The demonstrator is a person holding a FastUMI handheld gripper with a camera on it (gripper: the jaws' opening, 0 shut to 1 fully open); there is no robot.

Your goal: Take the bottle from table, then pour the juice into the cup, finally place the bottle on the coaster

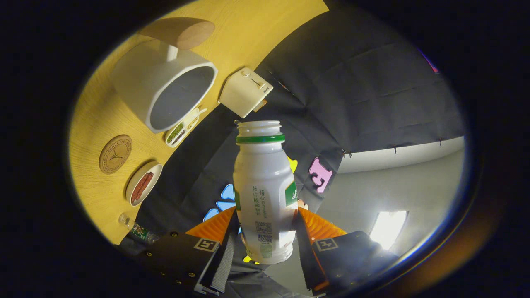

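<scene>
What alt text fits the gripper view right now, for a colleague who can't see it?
The gripper is shut on an uncapped white bottle, both fingers pressing its sides. The view is rolled; beyond the bottle's mouth on the wooden table are a white cup and a round coaster.

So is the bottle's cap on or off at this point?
Off. The bottle, held between the gripper fingers, shows bare neck threads and an open mouth above its green ring. Contents: cannot tell.

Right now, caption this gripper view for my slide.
Tool shut on the open bottle, tilted near the white cup above the wooden table.
</scene>
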